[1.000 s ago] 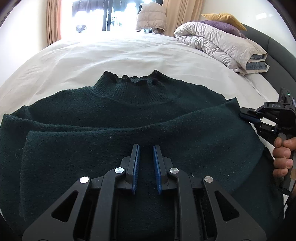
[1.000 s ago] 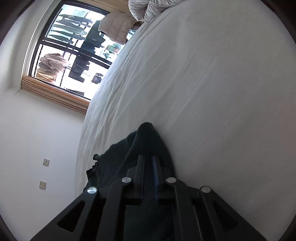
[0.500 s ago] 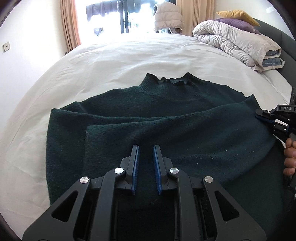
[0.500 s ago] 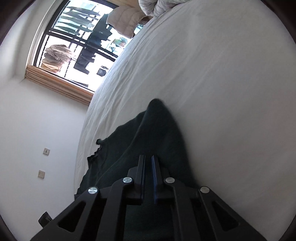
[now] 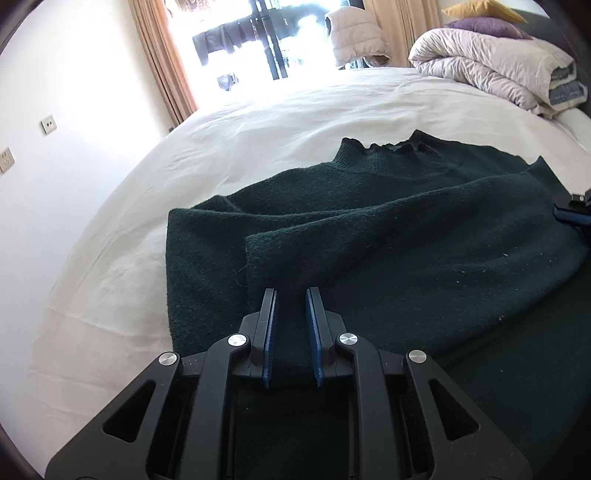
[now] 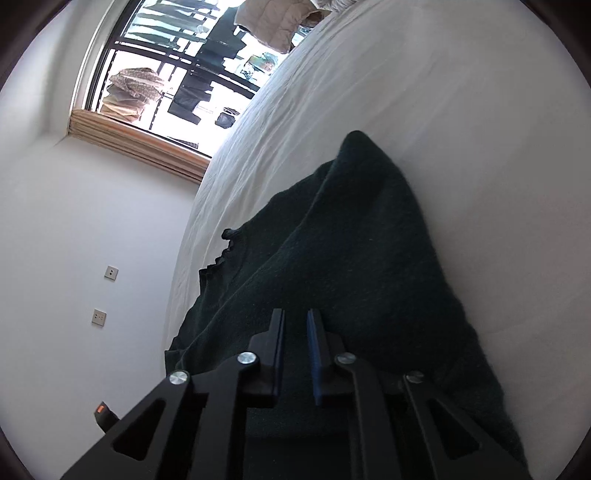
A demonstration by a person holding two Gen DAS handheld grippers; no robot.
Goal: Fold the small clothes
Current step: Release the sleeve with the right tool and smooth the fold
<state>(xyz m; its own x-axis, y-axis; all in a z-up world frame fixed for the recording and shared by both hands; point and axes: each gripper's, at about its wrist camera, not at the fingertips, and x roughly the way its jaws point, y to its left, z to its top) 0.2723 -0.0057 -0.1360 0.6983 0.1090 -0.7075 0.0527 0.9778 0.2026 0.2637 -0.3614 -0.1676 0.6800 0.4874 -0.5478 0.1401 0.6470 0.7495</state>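
Sweater: dark green knit sweater (image 5: 388,236) lies on the white bed sheet (image 5: 229,155), its ruffled collar (image 5: 384,147) pointing toward the window (image 5: 258,40).
Fold: one layer of the knit is folded over the body, with its edge running across the middle of the garment in the left wrist view.
Left gripper: left gripper (image 5: 290,325) sits low over the near part of the sweater; its blue-padded fingers (image 5: 269,332) stand a narrow gap apart with knit showing between them, and it seems to be clamped on a ridge of fabric, though the contact itself is not clear.
Right gripper: right gripper (image 6: 295,347) is at the sweater's right edge, its fingers likewise a narrow gap apart over dark knit; whether it pinches the cloth cannot be told from its own camera. Its tip (image 5: 574,212) shows at the right border of the left wrist view, touching the sweater's edge.
Raised corner: in the right wrist view a corner of the knit (image 6: 358,147) peaks up against the sheet.
Bedding: rolled duvet (image 5: 495,70) lies at the far right of the bed, with purple and yellow pillows (image 5: 480,14) behind it.
Wall: two sockets (image 6: 105,295) on the white wall beside the bed.
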